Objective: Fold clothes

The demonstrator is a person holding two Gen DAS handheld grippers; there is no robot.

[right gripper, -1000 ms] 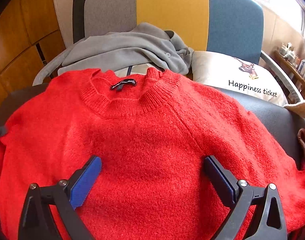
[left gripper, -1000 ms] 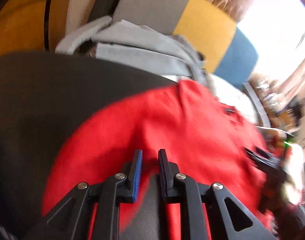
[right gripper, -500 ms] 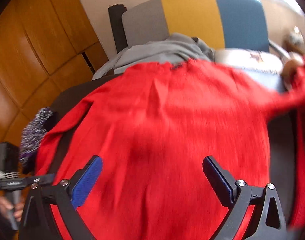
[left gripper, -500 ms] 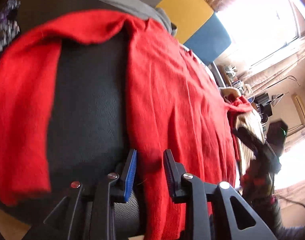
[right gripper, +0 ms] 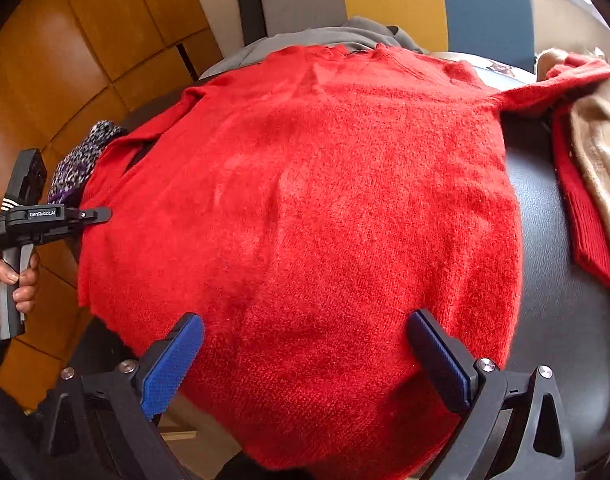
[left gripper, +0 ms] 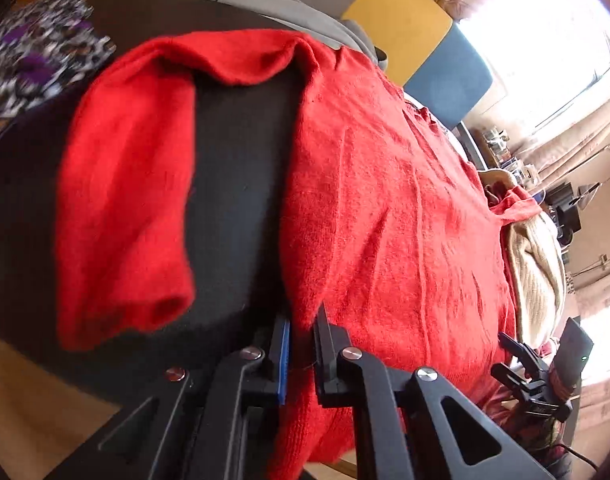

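Left gripper [left gripper: 301,354] pinching red sweater [right gripper: 305,208] edge, right gripper [right gripper: 305,360] spread wide

A second ago the red sweater [right gripper: 305,208] lay with its neck label facing up. Now the label side is down and its plain side faces up on the black seat [right gripper: 561,320]. One sleeve [left gripper: 125,184] now lies bent back on the seat beside the sweater's body, and the other sleeve [right gripper: 577,200] lies over the cream knit [right gripper: 601,140] on the far side. The left gripper [left gripper: 301,356], which was above the middle of the sweater, is now at its bottom corner, with its jaws close together on the edge. The right gripper [right gripper: 305,360] is now at the bottom hem, jaws wide apart. A spotted cloth [left gripper: 37,52] has come into view.
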